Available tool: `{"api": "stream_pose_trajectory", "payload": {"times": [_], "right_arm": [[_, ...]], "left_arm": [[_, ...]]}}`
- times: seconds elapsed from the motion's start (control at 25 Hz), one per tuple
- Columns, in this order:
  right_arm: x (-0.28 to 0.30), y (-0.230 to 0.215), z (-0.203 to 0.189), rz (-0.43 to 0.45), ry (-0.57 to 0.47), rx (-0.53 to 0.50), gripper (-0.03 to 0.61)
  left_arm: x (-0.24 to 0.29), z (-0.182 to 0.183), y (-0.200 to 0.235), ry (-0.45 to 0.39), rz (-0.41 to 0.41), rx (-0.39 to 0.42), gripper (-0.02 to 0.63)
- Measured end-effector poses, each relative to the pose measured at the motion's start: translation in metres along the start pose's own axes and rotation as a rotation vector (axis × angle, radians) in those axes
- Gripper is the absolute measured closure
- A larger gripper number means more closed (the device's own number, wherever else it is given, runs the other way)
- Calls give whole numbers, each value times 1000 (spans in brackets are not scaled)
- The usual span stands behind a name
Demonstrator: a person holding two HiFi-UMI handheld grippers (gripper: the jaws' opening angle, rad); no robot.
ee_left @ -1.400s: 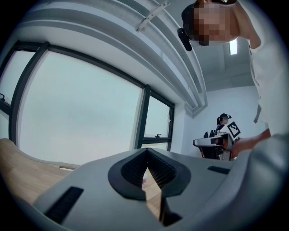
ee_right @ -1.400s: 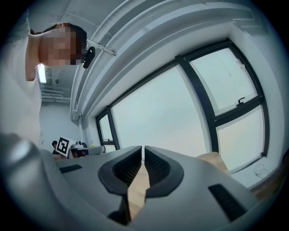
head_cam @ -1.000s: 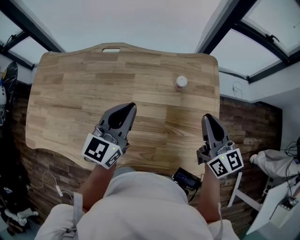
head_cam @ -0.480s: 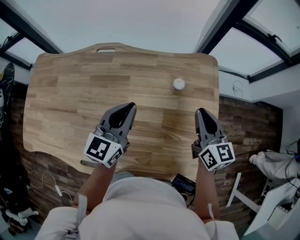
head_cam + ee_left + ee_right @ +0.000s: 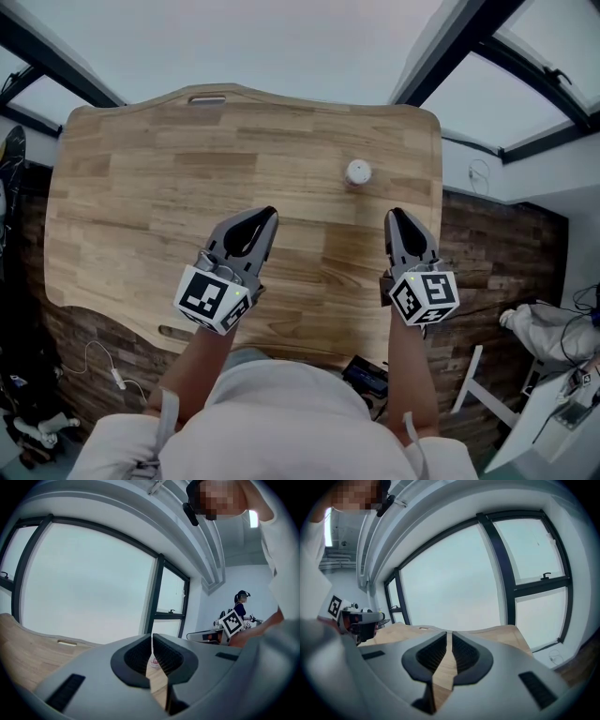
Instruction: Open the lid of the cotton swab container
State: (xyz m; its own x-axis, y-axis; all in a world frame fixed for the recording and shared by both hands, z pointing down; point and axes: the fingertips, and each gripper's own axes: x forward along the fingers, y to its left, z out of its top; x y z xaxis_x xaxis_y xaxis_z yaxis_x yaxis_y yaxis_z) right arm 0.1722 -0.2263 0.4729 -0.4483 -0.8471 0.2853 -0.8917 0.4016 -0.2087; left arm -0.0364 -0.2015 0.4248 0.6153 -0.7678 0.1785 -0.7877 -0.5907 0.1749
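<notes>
1. Left gripper: jaws pressed together and empty, over the wooden table.
2. Right gripper: jaws likewise closed, holding nothing.
3. Cotton swab container: stands on the table's far right part, beyond both grippers.

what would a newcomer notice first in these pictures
The left gripper and right gripper, grey with black-and-white marker cubes, fill the near side of the wooden table. Both have their jaws together and hold nothing. Beyond them, nearer the right gripper, a small white cotton swab container stands alone, apparently with its lid on.
</notes>
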Motion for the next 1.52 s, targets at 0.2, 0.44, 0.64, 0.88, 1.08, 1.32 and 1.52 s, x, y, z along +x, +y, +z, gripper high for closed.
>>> {"api": "stream_pose_trajectory", "payload": {"times": [0.2,0.44,0.64,0.88,1.08,1.32,1.52], "right_arm": [[26,-12,-24,-1,58,6,449],[57,-22,-57,-2,133,-39,386],[82,-30,-85,-6,200,-74,341],[109,-38,-113,-16,260,-117,325],[125,-40,-119,-24,256,-159,324],[142,-40,-126,-21,264,-180,322],[152,-39,-128,-36,272,-241,322]], "left_arm": [[10,-5,5,12,2,-9,598],[16,-10,11,27,7,-18,598],[19,-15,10,42,3,-29,598],[20,-20,9,56,-2,-32,598],[19,-24,13,69,6,-35,598],[16,-26,22,82,22,-33,598],[16,-27,30,89,35,-34,598]]}}
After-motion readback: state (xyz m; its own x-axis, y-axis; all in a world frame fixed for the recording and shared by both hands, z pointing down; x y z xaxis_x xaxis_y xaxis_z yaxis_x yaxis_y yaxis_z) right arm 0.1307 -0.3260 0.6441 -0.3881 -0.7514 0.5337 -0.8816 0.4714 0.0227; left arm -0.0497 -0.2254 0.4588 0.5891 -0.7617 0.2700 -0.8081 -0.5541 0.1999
